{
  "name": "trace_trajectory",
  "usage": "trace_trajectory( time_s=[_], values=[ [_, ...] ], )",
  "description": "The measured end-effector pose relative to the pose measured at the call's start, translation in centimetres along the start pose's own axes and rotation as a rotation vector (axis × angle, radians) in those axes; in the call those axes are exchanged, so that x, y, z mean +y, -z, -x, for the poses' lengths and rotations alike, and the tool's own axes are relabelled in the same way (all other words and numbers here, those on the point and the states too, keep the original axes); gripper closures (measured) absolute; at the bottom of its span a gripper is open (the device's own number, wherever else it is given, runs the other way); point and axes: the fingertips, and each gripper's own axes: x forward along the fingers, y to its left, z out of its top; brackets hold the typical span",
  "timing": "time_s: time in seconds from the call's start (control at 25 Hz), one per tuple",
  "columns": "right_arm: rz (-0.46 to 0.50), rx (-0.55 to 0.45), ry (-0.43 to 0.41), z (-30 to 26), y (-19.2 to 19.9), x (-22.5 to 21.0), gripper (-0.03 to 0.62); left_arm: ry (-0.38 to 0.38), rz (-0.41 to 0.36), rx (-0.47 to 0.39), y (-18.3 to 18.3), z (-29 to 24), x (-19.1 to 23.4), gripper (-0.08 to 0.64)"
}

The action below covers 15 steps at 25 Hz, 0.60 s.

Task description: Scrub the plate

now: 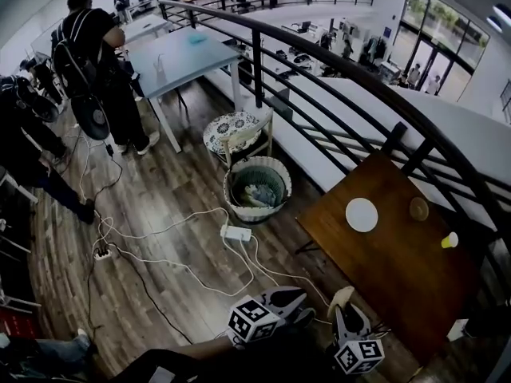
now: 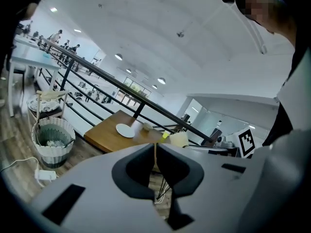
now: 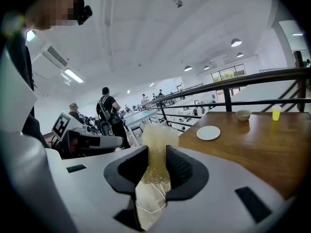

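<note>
The round white plate (image 1: 362, 214) lies on the brown wooden table (image 1: 399, 278), toward its far side; it also shows as the plate (image 2: 125, 130) and the plate (image 3: 208, 132). My right gripper (image 1: 345, 308) hangs off the table's near left edge, shut on a pale yellow sponge (image 1: 341, 296); in its own view the sponge (image 3: 156, 147) sticks up between the right gripper (image 3: 156, 166) jaws. My left gripper (image 1: 295, 298) is beside it over the floor. The left gripper (image 2: 155, 165) has its jaws together with nothing in them.
A small bowl (image 1: 419, 208) and a yellow cup (image 1: 449, 240) stand on the table beyond the plate. A black railing (image 1: 335, 78) runs behind the table. On the floor are a woven basket (image 1: 257, 186), a chair (image 1: 239, 134), a power strip (image 1: 235, 233) with cables. People stand at far left.
</note>
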Motion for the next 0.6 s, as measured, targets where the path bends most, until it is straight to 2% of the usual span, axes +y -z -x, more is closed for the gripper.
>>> trace_trajectory(
  time_s=[0.24,0.36,0.6],
  values=[
    [-0.023,-0.025,-0.027,0.1,-2.1,-7.2,0.466,-0.035,-0.025,-0.002,-0.9,-6.6,-1.7,0.534],
    [-0.028,-0.022,-0.053,-0.2,-3.7,-9.7,0.466,-0.045,-0.043,-0.013,-2.6,-9.5,-2.7,0.534],
    [-0.053,-0.025,-0.096,-0.2,-5.7,-14.3,0.466,-0.128,-0.098,-0.055,-5.3,-12.8,-4.1,0.534]
  ],
)
